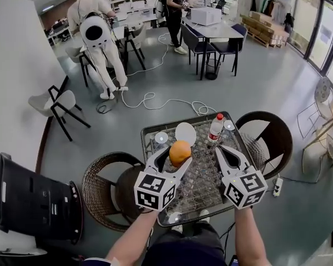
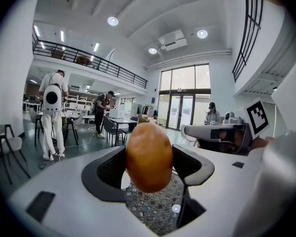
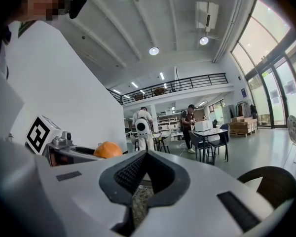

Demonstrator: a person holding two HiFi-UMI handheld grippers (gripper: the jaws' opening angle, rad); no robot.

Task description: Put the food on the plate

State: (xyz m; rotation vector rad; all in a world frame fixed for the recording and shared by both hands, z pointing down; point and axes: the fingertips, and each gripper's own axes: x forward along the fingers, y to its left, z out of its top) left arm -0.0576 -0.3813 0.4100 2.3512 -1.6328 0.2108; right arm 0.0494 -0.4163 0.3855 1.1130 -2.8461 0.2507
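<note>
The round orange fruit (image 1: pixel 180 152) is clamped between the jaws of the left gripper (image 1: pixel 176 154), above the glass table (image 1: pixel 202 190) and near the round white plate (image 1: pixel 185 133). The right gripper (image 1: pixel 225 152) is held closed on nothing. The label on the red-capped clear bottle (image 1: pixel 215 127) is too small to be read.

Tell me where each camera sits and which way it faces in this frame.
Head view: on the person's head, looking steeply down at the table; both forearms, the left gripper and right gripper show.
Left gripper view: on the left gripper, looking along its jaws, shut on the orange; the right gripper shows at right.
Right gripper view: on the right gripper, looking along its closed, empty jaws.
Shared: all three show the orange.
</note>
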